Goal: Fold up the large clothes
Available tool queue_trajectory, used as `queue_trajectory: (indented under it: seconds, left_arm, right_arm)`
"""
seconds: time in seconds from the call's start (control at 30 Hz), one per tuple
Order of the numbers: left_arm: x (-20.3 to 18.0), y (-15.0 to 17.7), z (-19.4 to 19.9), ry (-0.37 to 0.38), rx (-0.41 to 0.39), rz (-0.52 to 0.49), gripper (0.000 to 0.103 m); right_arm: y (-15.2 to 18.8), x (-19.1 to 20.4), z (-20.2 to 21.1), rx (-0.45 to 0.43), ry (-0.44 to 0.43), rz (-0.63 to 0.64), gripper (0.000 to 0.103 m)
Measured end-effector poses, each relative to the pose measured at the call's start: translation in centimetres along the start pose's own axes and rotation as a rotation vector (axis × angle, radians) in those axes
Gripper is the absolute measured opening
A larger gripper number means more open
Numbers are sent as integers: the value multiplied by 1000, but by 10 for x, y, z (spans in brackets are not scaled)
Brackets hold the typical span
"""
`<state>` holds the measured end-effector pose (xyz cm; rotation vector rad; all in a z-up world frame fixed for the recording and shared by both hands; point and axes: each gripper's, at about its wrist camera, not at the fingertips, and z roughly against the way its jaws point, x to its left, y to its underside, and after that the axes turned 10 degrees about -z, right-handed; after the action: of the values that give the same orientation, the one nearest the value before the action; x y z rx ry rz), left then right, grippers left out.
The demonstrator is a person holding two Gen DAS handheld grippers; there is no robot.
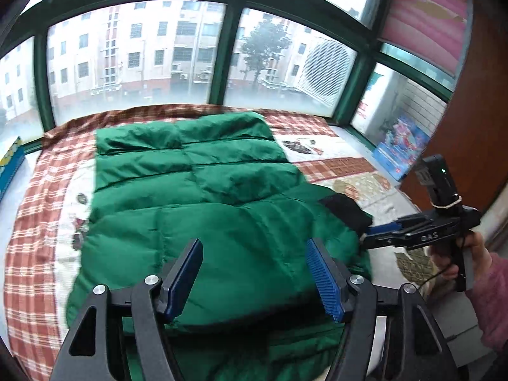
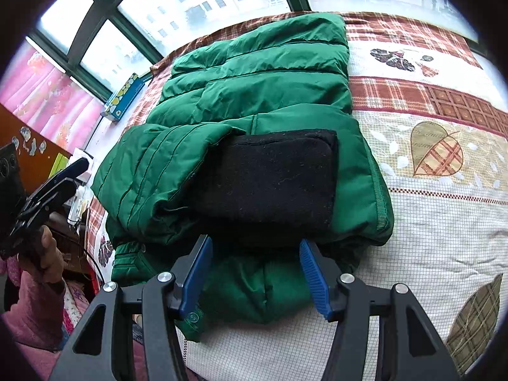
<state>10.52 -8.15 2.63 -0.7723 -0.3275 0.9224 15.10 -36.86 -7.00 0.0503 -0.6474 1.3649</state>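
A large green puffer jacket (image 1: pixel 197 190) lies partly folded on the bed, its black knit collar (image 2: pixel 270 177) folded on top at the near end; the jacket also shows in the right wrist view (image 2: pixel 254 79). My left gripper (image 1: pixel 255 250) is open and empty, hovering over the jacket's near end. My right gripper (image 2: pixel 255 250) is open and empty just above the jacket's edge next to the black collar. It also shows in the left wrist view (image 1: pixel 368 236) at the jacket's right side, jaws close together there.
The bed has a red plaid and leaf-print quilt (image 2: pixel 428 165). Big green-framed windows (image 1: pixel 222 57) stand behind the bed. A blue box (image 2: pixel 122 98) lies on the sill. A brown wooden cabinet (image 1: pixel 470 111) stands at the right.
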Motion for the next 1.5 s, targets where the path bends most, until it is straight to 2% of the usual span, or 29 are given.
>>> queue_trajectory:
  seconds: [0.07, 0.2, 0.27, 0.3, 0.33, 0.43, 0.57, 0.67, 0.73, 0.8, 0.87, 0.93, 1.03, 1.1, 1.17, 1.2, 1.23, 1.3, 1.4, 1.5]
  left_arm:
    - [40, 5, 2, -86, 32, 54, 72]
    - [105, 33, -6, -113, 103, 170, 72]
    - [123, 52, -12, -112, 145, 192, 72]
    - [129, 61, -15, -111, 159, 201, 72]
    - [133, 70, -18, -109, 168, 210, 72]
    - [128, 89, -25, -134, 170, 196, 72]
    - [130, 101, -22, -145, 140, 247, 72]
    - [128, 103, -20, -198, 132, 250, 73]
    - [128, 106, -22, -237, 135, 253, 73]
    - [131, 113, -29, -209, 166, 280, 73]
    - [132, 115, -30, -199, 178, 270, 73]
    - [132, 112, -27, -199, 201, 250, 73]
    - [136, 100, -13, -209, 213, 238, 73]
    - [137, 84, 3, -219, 170, 222, 71]
    - [134, 64, 17, -203, 120, 205, 71]
    - [132, 52, 19, -185, 109, 195, 71]
    - [129, 41, 18, -170, 102, 185, 71]
    - [119, 21, 8, -125, 92, 149, 72]
    - [100, -3, -21, -84, 106, 97, 72]
    - [89, -11, -55, -40, 148, 90, 71]
  right_arm:
    - [-7, -10, -1, -6, -25, -52, 63]
    - [-18, -27, -10, -1, -88, -185, 61]
    - [-23, -25, -13, -9, -58, -186, 43]
    - [-26, -23, -13, -15, -45, -178, 26]
    - [-30, -19, -11, -22, -42, -172, 14]
    - [-44, 6, 2, -84, 10, -84, 11]
    - [-58, 54, 40, -231, 19, 81, 10]
    - [-60, 69, 48, -304, 89, 170, 10]
    - [-63, 52, 27, -278, 155, 153, 10]
    - [-64, 20, -8, -154, 188, 75, 10]
    - [-60, -10, -30, -42, 142, -24, 12]
    - [-56, -17, -23, -33, 108, -57, 14]
    - [-56, 2, 4, -80, 167, 20, 18]
    - [-55, 23, 20, -115, 234, 95, 19]
    - [-55, 44, 27, -121, 221, 161, 20]
    - [-55, 57, 27, -112, 196, 191, 25]
    - [-55, 69, 24, -101, 166, 217, 34]
    - [-53, 94, 13, -81, 111, 279, 44]
    - [-50, 125, -13, -54, 102, 353, 44]
    - [-49, 141, -42, -20, 127, 405, 44]
